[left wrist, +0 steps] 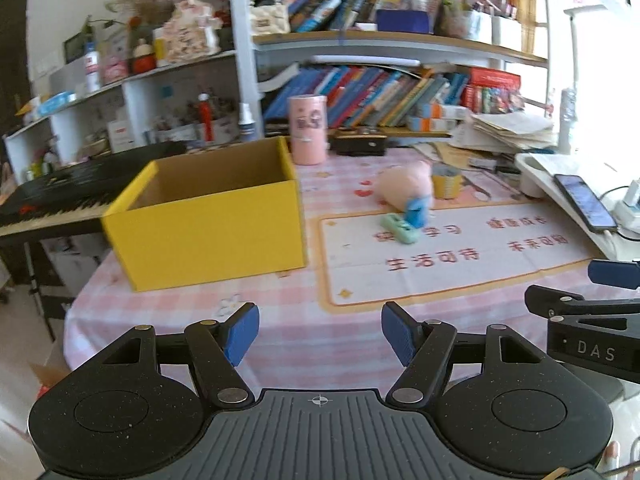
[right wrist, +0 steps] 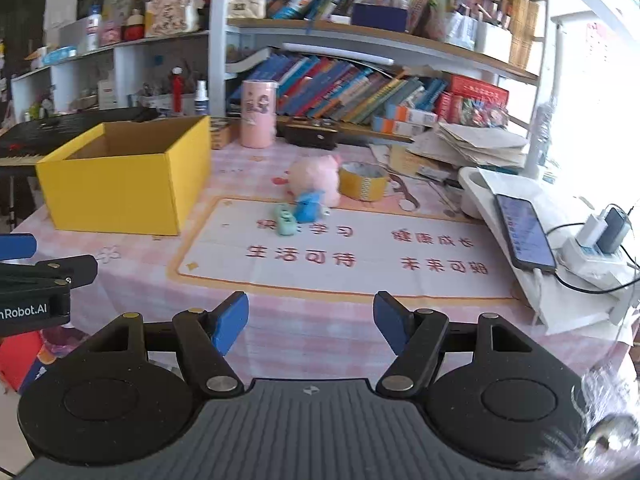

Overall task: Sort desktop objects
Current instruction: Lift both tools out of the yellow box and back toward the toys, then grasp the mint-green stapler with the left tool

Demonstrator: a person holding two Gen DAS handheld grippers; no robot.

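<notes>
An open yellow cardboard box (left wrist: 208, 224) (right wrist: 120, 196) stands on the left of the pink checked table. Right of it, on the white mat, lie a pink plush toy (left wrist: 406, 186) (right wrist: 316, 178), a small blue toy (left wrist: 418, 210) (right wrist: 307, 207), a mint green oblong item (left wrist: 400, 230) (right wrist: 286, 222) and a yellow tape roll (left wrist: 446, 184) (right wrist: 363, 182). My left gripper (left wrist: 320, 334) is open and empty above the near table edge. My right gripper (right wrist: 310, 322) is open and empty, near the front edge.
A pink cylinder (left wrist: 308, 130) (right wrist: 258, 114) and a black case (left wrist: 360, 142) stand at the back. A phone (right wrist: 524, 236) on a white stand, chargers and paper stacks fill the right. A keyboard (left wrist: 60, 196) sits left of the table. Bookshelves stand behind.
</notes>
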